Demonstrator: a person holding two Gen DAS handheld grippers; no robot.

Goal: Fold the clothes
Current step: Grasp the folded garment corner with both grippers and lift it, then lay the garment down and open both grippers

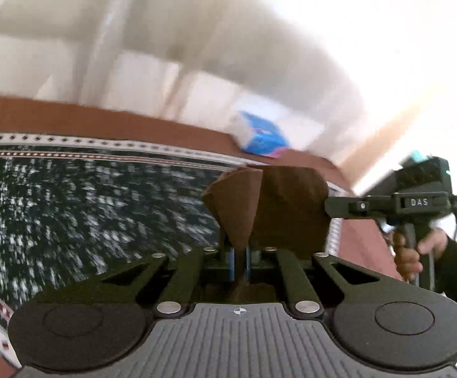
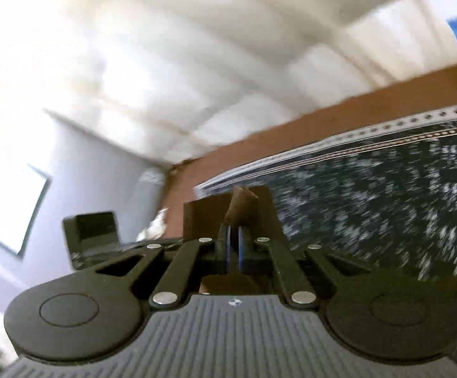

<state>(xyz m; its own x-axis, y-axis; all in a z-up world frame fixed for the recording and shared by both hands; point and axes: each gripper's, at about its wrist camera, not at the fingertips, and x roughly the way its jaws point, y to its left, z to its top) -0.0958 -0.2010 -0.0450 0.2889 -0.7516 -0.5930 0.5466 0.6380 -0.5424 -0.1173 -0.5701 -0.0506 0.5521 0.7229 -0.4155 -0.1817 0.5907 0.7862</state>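
Pinching a bunched edge of the brown garment (image 1: 269, 201), my left gripper (image 1: 240, 252) has its blue-padded fingers closed on the cloth, which fans out just beyond the tips and also shows below them, near the gripper's body. My right gripper (image 2: 234, 245) is clamped the same way on another fold of the brown garment (image 2: 241, 204), the cloth standing up between and past its fingers. Both views are blurred. Beneath the cloth lies a dark patterned bedspread (image 1: 86, 208) with a white dotted border, over a brown bed. From the left view, my right hand (image 1: 417, 249) grips its handle off to the right. A blue packet (image 1: 261, 138) sits near the bed's far edge.
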